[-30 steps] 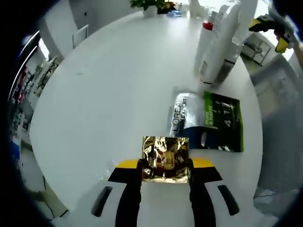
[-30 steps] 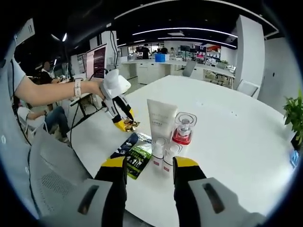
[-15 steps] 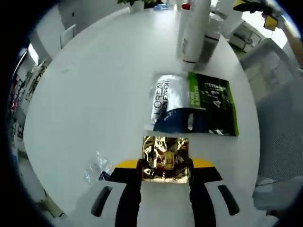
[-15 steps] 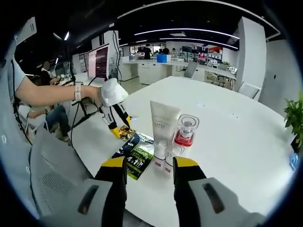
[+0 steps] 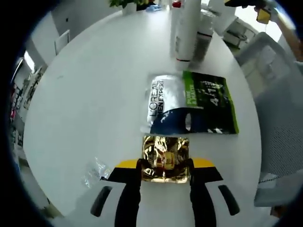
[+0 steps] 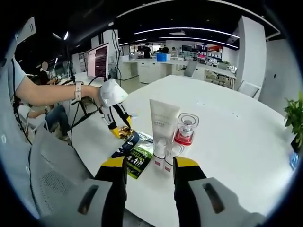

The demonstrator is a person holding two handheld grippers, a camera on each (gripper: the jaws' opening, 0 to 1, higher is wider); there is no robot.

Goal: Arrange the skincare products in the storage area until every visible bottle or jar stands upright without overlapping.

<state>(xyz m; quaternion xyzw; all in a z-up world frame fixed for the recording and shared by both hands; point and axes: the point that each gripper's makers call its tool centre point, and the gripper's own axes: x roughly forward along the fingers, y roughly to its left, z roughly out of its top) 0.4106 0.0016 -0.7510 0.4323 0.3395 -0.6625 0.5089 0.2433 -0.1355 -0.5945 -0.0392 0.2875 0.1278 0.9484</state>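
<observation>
Crinkled gold foil catches the light nearest the lens in the left gripper view: a small, square sachet [image 5: 166, 163] pinched between the yellow-tipped jaws of the left gripper [image 5: 165, 166], its lower edge hidden between the jaws. Just beyond it on the smooth white round table [image 5: 94, 90] lies a flat, glossy pouch [image 5: 189, 109], silver and dark blue on one half and green on the other, with large lettering legible but the small print too blurred to read. To the left of the jaws a scrap of clear, wrinkled plastic film [image 5: 94, 171] lies on the table, hard to make out. Farther off, a white tube [image 5: 185, 28] stands among the skincare bottles, its top cut off by the edge of the view. In the right gripper view, the right gripper [image 6: 149, 170] has its jaws spread apart with nothing between them, hanging just short of the cluster. That cluster holds the tall matte white tube [image 6: 162, 124] standing on its cap, a clear jar with a red band [image 6: 184, 130] and two small white bottles [image 6: 166, 152] pressed close at its foot, their labels unreadable. Beyond the pouch [image 6: 135, 153], a gloved hand [image 6: 112, 92] holds the left gripper [image 6: 121, 132] low over the table with the gold sachet at its tips. Farthest back, an office with desks and ceiling lights blurs out.
</observation>
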